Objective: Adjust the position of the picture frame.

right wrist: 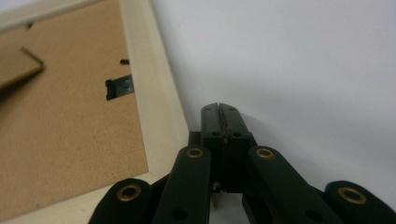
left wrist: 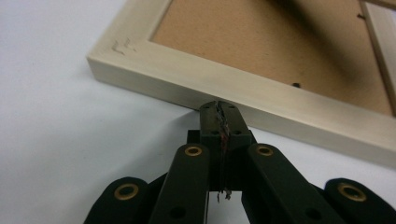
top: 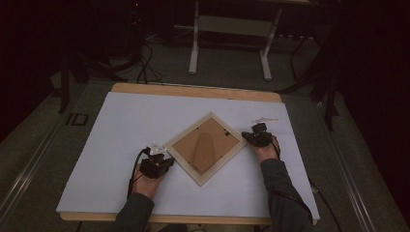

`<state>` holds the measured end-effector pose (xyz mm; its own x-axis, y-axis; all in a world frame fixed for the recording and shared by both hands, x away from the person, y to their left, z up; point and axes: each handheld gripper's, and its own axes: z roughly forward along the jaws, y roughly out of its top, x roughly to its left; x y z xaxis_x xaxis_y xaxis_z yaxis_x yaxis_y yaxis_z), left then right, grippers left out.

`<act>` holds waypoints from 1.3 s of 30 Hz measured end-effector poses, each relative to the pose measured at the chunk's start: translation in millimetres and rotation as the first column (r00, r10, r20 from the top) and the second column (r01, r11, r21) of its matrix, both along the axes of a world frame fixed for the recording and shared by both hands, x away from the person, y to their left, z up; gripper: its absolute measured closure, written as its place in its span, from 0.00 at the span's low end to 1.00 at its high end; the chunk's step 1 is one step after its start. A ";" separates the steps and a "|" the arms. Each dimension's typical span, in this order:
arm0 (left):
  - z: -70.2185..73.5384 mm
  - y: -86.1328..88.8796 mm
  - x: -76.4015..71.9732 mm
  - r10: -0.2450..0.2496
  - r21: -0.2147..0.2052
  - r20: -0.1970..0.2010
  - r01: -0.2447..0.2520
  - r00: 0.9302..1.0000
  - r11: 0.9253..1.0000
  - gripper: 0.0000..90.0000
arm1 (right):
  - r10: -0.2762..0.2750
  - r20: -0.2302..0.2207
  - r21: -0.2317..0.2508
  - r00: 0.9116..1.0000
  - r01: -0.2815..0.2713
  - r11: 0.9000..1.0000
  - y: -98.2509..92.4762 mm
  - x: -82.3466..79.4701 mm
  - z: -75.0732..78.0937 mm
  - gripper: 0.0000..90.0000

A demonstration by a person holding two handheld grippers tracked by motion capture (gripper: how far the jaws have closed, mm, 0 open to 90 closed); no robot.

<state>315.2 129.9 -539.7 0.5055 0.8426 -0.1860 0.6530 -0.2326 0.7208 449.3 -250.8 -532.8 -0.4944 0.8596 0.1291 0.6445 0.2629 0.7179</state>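
Picture frame (top: 206,147) lies face down on the white sheet (top: 121,121) that covers the table, turned so its corners point like a diamond, with the brown backing board (top: 205,145) and folded stand (top: 205,150) uppermost. This position exposes the back for work on the retaining tabs.

At the left, the left gripper (top: 162,159) rests on the sheet with its jaws closed together on nothing; in the left gripper view its tip (left wrist: 219,108) meets or nearly meets the pale outer side of the frame moulding (left wrist: 233,88). This placement probably braces or nudges the frame.

At the centre, a dark metal tab (right wrist: 119,87) sits on the backing near the inner rim.

At the right, the right gripper (top: 251,137) lies just beside the frame's right corner, jaws likewise closed and empty.

Nothing on the sheet obstructs either tool. A small clear object (top: 263,119) lies beyond the right hand (top: 266,150), apart from the frame. White stand legs (top: 231,43) and cables (top: 145,67) occupy the floor behind the table.
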 end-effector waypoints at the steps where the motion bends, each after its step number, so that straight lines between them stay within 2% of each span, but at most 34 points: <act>1: -0.1 0.6 0.6 0.004 -0.003 -0.001 -0.004 1.000 1.000 1.00 | 0.002 0.001 0.005 1.000 -0.002 1.000 0.0 -1.9 -0.3 1.00; 4: 0.2 2.0 2.3 0.010 -0.002 -0.009 -0.010 1.000 1.000 1.00 | 0.012 0.006 0.013 1.000 -0.012 1.000 -0.7 -8.9 -1.1 1.00; 5: 1.7 0.9 3.5 0.010 0.019 -0.006 -0.010 1.000 1.000 1.00 | 0.013 0.005 0.015 1.000 -0.013 1.000 -1.0 -10.7 -1.2 1.00; 6: 5.0 -0.4 7.5 0.013 0.067 -0.007 -0.013 1.000 0.998 1.00 | 0.015 0.004 0.021 1.000 -0.015 1.000 -0.9 -12.6 -1.4 1.00; 8: 5.0 1.2 10.2 0.022 0.060 -0.015 -0.021 1.000 0.998 1.00 | 0.022 0.006 0.019 1.000 -0.022 1.000 -1.0 -14.4 -1.4 1.00; 9: 3.3 6.5 13.9 0.036 0.020 -0.028 -0.035 0.999 0.999 1.00 | 0.028 0.012 0.015 1.000 -0.028 1.000 -0.6 -18.4 -1.6 1.00; 11: 2.8 8.1 14.8 0.039 0.012 -0.029 -0.039 0.999 0.999 1.00 | 0.033 0.010 0.014 0.999 -0.033 0.999 -0.5 -20.2 -1.4 1.00; 18: 2.2 11.9 18.8 0.067 0.004 -0.028 -0.066 0.997 0.998 1.00 | 0.060 0.017 0.011 0.998 -0.060 0.998 1.7 -38.7 -1.8 1.00; 20: 6.1 9.1 22.3 0.065 0.067 -0.024 -0.063 0.998 0.996 1.00 | 0.062 0.020 0.017 0.998 -0.063 0.998 1.4 -43.6 -2.4 1.00; 23: 6.5 10.1 26.6 0.075 0.067 -0.031 -0.073 0.997 0.995 1.00 | 0.069 0.019 0.025 0.997 -0.069 0.997 1.8 -50.2 -3.0 1.00; 24: 4.8 14.4 29.6 0.084 0.034 -0.037 -0.083 0.996 0.996 1.00 | 0.070 0.018 0.028 0.997 -0.071 0.997 1.7 -52.1 -3.2 1.00; 28: 4.3 17.6 31.9 0.092 0.031 -0.033 -0.091 0.995 0.995 1.00 | 0.081 0.013 0.034 0.997 -0.081 0.996 3.9 -59.8 -3.3 1.00; 29: 5.1 17.8 33.3 0.088 0.046 -0.033 -0.087 0.996 0.995 1.00 | 0.081 0.013 0.034 0.997 -0.081 0.996 3.9 -59.8 -3.3 1.00; 30: 8.3 16.4 36.6 0.088 0.103 -0.023 -0.085 0.996 0.991 1.00 | 0.089 0.012 0.033 0.996 -0.090 0.995 5.6 -63.6 -3.3 1.00; 39: 9.8 24.4 48.8 0.094 0.127 -0.029 -0.090 0.995 0.988 1.00 | 0.116 0.011 0.048 0.993 -0.116 0.992 12.9 -79.4 -4.6 1.00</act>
<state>364.0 154.4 -529.9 0.4199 0.9029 -0.0917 0.6999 -0.2578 0.6661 369.8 -237.9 -537.3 -0.5915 0.7894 0.1644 0.6055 0.3003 0.7370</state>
